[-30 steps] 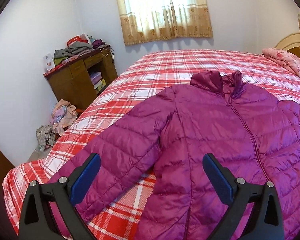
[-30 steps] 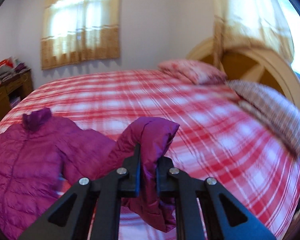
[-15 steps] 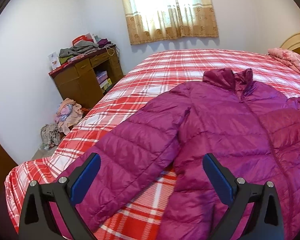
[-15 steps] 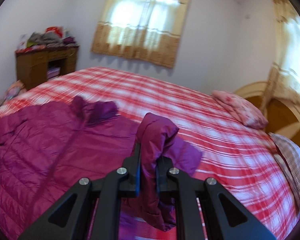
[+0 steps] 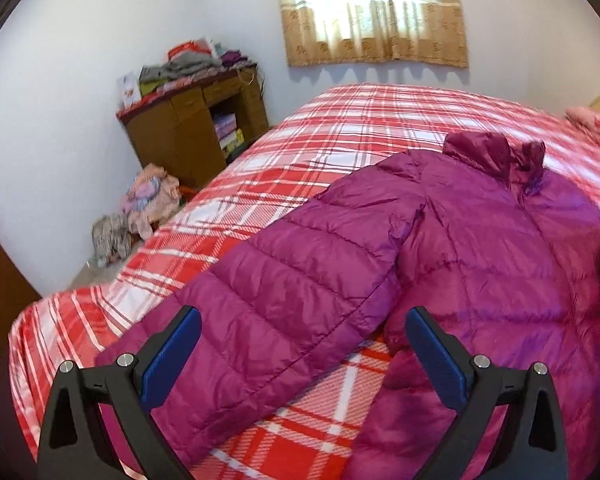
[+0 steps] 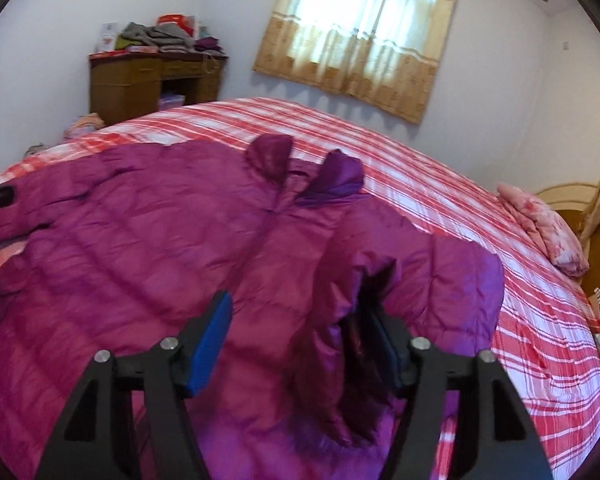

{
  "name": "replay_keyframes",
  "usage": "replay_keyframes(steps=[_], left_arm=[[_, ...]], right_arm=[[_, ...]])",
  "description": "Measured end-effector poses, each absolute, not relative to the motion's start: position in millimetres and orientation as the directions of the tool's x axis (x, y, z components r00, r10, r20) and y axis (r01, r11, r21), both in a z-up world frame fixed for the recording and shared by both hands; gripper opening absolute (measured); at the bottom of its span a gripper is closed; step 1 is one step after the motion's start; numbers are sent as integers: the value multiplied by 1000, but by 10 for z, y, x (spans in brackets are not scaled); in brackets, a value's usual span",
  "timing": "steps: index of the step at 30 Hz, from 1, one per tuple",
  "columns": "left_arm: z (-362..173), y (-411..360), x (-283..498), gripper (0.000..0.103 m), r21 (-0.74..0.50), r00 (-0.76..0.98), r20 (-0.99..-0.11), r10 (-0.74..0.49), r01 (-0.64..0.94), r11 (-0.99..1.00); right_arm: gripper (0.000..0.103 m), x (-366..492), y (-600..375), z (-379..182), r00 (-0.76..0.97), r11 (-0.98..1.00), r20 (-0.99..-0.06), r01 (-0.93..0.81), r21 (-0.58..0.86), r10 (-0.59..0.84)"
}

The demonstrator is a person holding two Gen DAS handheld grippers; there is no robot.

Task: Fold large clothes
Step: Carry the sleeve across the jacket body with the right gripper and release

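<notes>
A magenta quilted puffer jacket (image 5: 480,248) lies front up on the red plaid bed (image 5: 340,128), collar toward the far side. Its left sleeve (image 5: 284,304) stretches out toward my left gripper (image 5: 304,356), which is open and empty, hovering just above the sleeve's cuff end. In the right wrist view the jacket (image 6: 140,240) fills the foreground. My right gripper (image 6: 300,344) is open over the jacket's body; the right sleeve (image 6: 340,320) is folded across the chest and its cuff still hangs against the right finger.
A wooden desk (image 5: 188,124) piled with folded clothes stands at the far left wall. Loose clothes (image 5: 148,200) lie on the floor beside the bed. A pink pillow (image 6: 548,228) and the headboard are at the right. A curtained window (image 5: 372,12) is behind.
My right gripper carried the right sleeve leftward over the jacket's chest and has opened, letting go of it. My left gripper shifted left toward the outstretched left sleeve and stays open.
</notes>
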State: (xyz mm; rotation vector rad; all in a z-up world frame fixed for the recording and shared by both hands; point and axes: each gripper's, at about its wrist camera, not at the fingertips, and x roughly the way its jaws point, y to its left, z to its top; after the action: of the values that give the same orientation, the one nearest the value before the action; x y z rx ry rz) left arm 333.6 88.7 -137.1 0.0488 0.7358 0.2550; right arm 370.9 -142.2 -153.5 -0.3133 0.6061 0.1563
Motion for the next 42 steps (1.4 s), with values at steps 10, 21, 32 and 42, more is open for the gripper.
replay_keyframes(steps=[10,21,32,42], left_arm=[[-949,125,3369,102,22,781,-619,85,-90,996],[-1317,-1152,3846,102,74,717,-697,-17,95,993],[-1498,-1460,3872,6,34,703,-699,-129,213,976],[-1351,-761,3492,6,109,769,-639,-19,115,987]], right_arm=[[93,3093,-1860,-1440,833,961,-544,-222,-166,99],[93,3141,-2397,-1705,798,989,-602,-104,-103,21],[93,3150,-2558,-1843,776,994,-631,-92,-66,30],[94,3170,-2556,-1928,759,994,-651,-85,-73,17]])
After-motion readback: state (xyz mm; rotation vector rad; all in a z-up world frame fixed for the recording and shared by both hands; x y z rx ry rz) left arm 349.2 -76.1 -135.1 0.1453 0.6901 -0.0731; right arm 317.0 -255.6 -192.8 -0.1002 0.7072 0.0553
